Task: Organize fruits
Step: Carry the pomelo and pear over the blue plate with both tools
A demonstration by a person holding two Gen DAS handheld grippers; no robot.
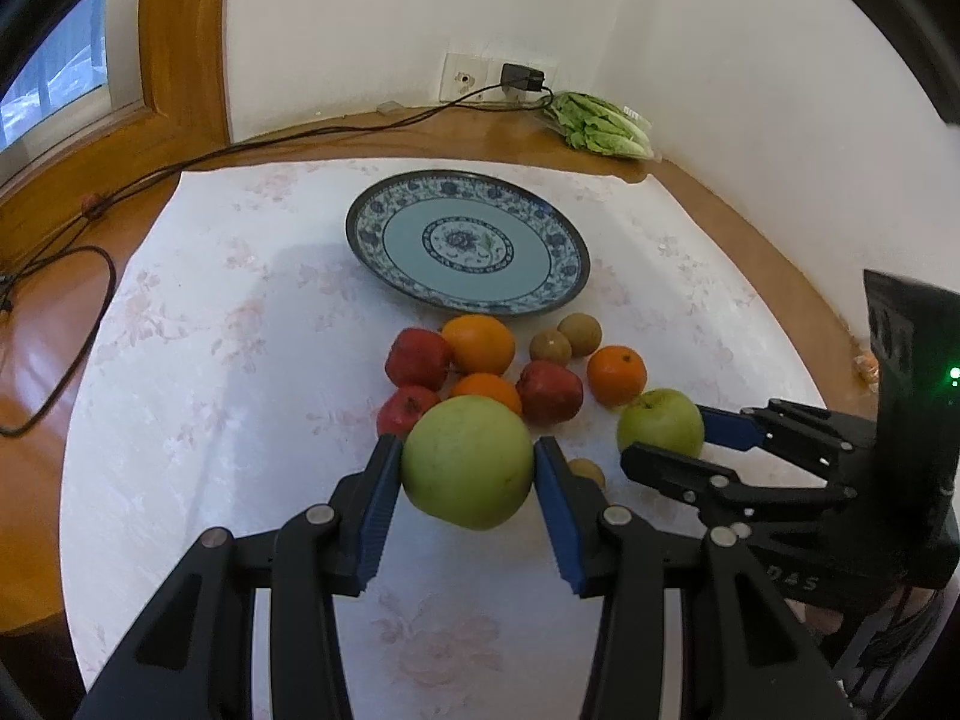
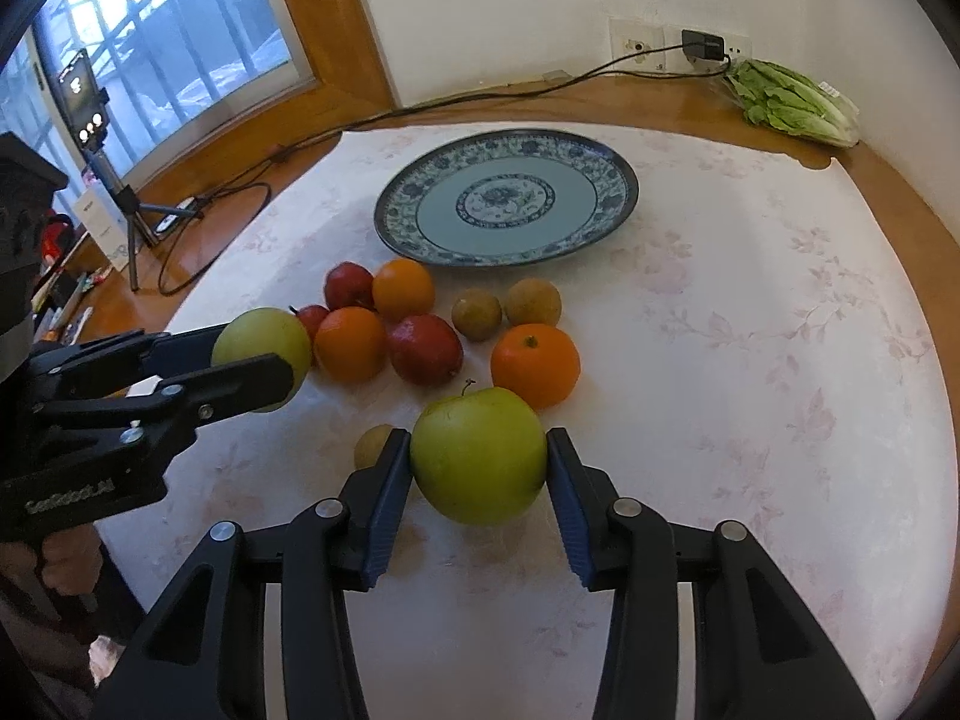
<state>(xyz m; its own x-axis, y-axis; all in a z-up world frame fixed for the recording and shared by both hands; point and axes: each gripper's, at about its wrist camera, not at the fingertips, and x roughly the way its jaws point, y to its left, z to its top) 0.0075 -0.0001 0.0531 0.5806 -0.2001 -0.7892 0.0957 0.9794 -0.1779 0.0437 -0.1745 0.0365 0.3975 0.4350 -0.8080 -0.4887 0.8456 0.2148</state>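
Left gripper (image 1: 468, 468) clamps one round green apple (image 1: 467, 461) — right gripper (image 2: 479, 465) clamps another (image 2: 479, 456), stem toward twelve o'clock.

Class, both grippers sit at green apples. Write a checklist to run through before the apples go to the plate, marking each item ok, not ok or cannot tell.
1. Left gripper pads press its green apple: ok.
2. Right gripper closed on the second green apple: ok.
3. Second apple lifted off the cloth: cannot tell.
4. Plate free of fruit: ok.
5. Path to the plate clear of the oranges: cannot tell.
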